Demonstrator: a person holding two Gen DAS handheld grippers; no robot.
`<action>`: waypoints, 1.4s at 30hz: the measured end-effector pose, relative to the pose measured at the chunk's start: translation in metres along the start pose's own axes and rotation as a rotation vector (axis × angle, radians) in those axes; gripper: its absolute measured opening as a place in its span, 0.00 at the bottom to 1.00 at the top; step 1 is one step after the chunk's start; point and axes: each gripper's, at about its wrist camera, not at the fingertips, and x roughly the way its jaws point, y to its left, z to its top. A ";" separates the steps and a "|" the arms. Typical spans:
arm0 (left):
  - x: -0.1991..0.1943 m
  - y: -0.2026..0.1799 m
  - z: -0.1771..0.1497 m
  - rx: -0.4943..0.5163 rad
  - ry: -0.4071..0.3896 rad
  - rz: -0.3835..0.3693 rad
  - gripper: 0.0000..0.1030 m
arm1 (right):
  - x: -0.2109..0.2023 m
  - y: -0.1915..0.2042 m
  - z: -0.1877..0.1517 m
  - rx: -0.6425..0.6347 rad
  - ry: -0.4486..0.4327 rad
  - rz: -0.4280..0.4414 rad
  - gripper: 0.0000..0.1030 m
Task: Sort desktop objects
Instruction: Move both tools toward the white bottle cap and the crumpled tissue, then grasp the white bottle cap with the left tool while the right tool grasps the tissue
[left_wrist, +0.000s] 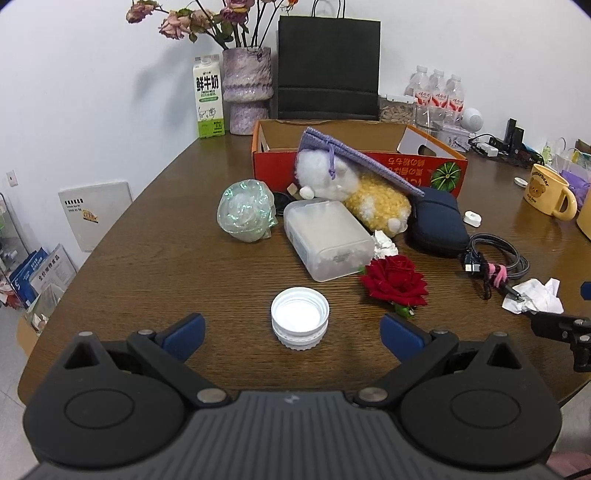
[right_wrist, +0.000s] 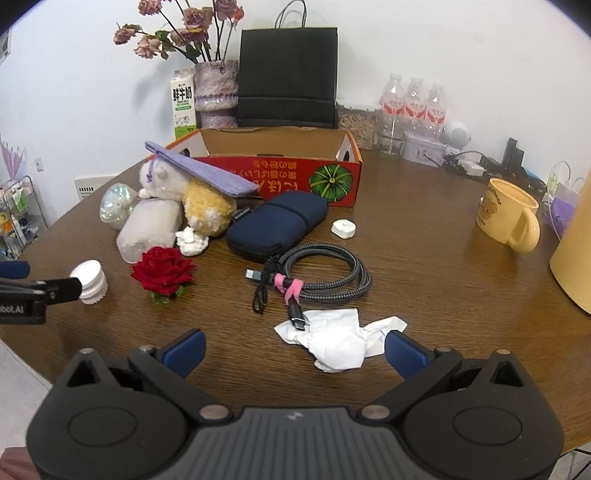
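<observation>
A white screw cap (left_wrist: 299, 318) lies open side up on the brown table, straight between the blue pads of my left gripper (left_wrist: 291, 334), which is open and a little short of it. The cap (right_wrist: 90, 281) also shows at the left of the right wrist view, beside a left fingertip (right_wrist: 62, 289). My right gripper (right_wrist: 294, 350) is open too, with a crumpled white tissue (right_wrist: 338, 343) just ahead of its right pad. A red rose (left_wrist: 395, 282) lies right of the cap. Behind it are a clear plastic box (left_wrist: 327, 236), plush toys (left_wrist: 354, 188) and a navy pouch (right_wrist: 277, 223).
An open red cardboard box (right_wrist: 332, 177) stands mid-table, a purple cloth pouch (right_wrist: 199, 170) leaning on it. A coiled braided cable (right_wrist: 321, 275), a yellow mug (right_wrist: 508, 218), a small white puck (right_wrist: 343, 228) and a shiny wrapped ball (left_wrist: 245, 210) lie around. Vase, milk carton, black bag and bottles line the wall.
</observation>
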 end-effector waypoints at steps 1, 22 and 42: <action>0.003 0.001 0.000 -0.003 0.004 0.001 1.00 | 0.004 -0.002 -0.001 0.005 0.009 -0.005 1.00; 0.026 0.001 0.000 -0.014 -0.010 0.004 0.89 | 0.033 -0.025 -0.013 0.056 0.001 -0.036 0.98; 0.029 0.000 -0.003 -0.002 -0.035 -0.052 0.40 | 0.030 -0.025 -0.014 0.039 -0.041 0.056 0.19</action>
